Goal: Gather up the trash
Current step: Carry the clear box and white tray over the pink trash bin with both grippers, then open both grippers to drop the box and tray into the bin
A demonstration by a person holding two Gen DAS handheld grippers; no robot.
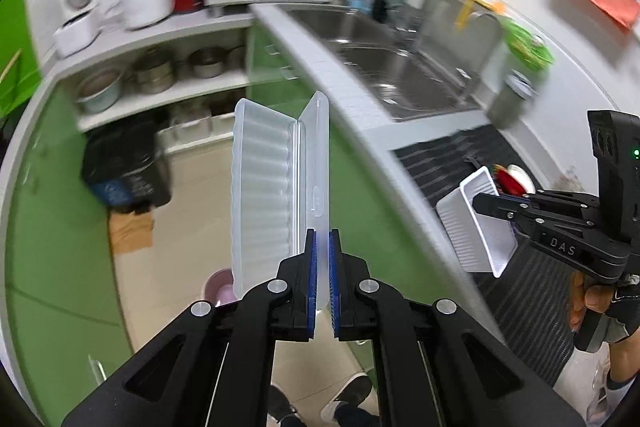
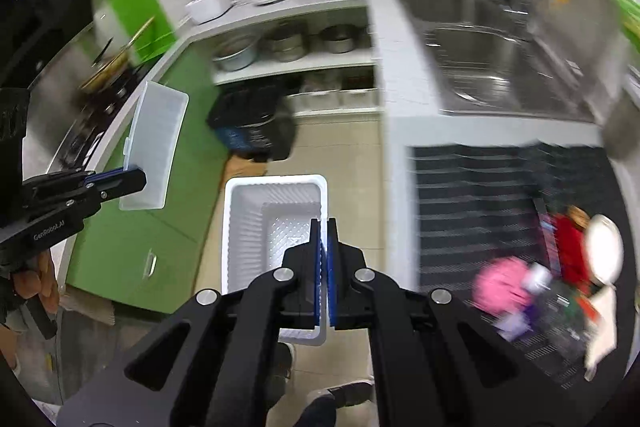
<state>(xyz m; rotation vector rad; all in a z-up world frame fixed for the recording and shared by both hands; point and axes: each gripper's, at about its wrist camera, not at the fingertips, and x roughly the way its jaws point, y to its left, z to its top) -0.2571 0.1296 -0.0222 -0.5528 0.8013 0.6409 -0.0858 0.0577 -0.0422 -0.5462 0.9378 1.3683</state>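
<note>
1. The left hand-held gripper [image 1: 323, 243] has its blue pads closed tight on one thin flap of a clear plastic clamshell box [image 1: 264, 191], which hangs open in the air above the floor [image 1: 192, 187].
2. From the right wrist view the same box shows at about 9 o'clock, clamped at its edge and well clear of the green cupboards [image 2: 132, 239] behind it.
3. The right hand-held gripper [image 2: 324, 235] is pinched shut on the right-hand wall of a white plastic tray [image 2: 248, 227]; the tray is empty and is held over the floor, just beside the tabletop [image 2: 396, 155] edge.
4. In the left wrist view that tray sits at about 3 o'clock, tilted, with the black fingers [image 1: 500, 205] gripping its rim and a gloved hand [image 1: 604, 303] on the handle below.
5. A black bin [image 2: 256, 131] stands on the floor at about 12 o'clock from the tray, below the open shelves of pots [image 2: 288, 45].
6. On the tabletop, a dark ribbed mat [image 2: 480, 195] carries more litter at about 4 o'clock: a pink wrapper [image 2: 502, 285], a red packet [image 2: 570, 247] and a white lid [image 2: 606, 249], all blurred.
7. The steel sink [image 2: 488, 63] lies beyond the mat, at about 1 o'clock.
8. Shoes [image 1: 348, 399] show on the floor at 6 o'clock.
</note>
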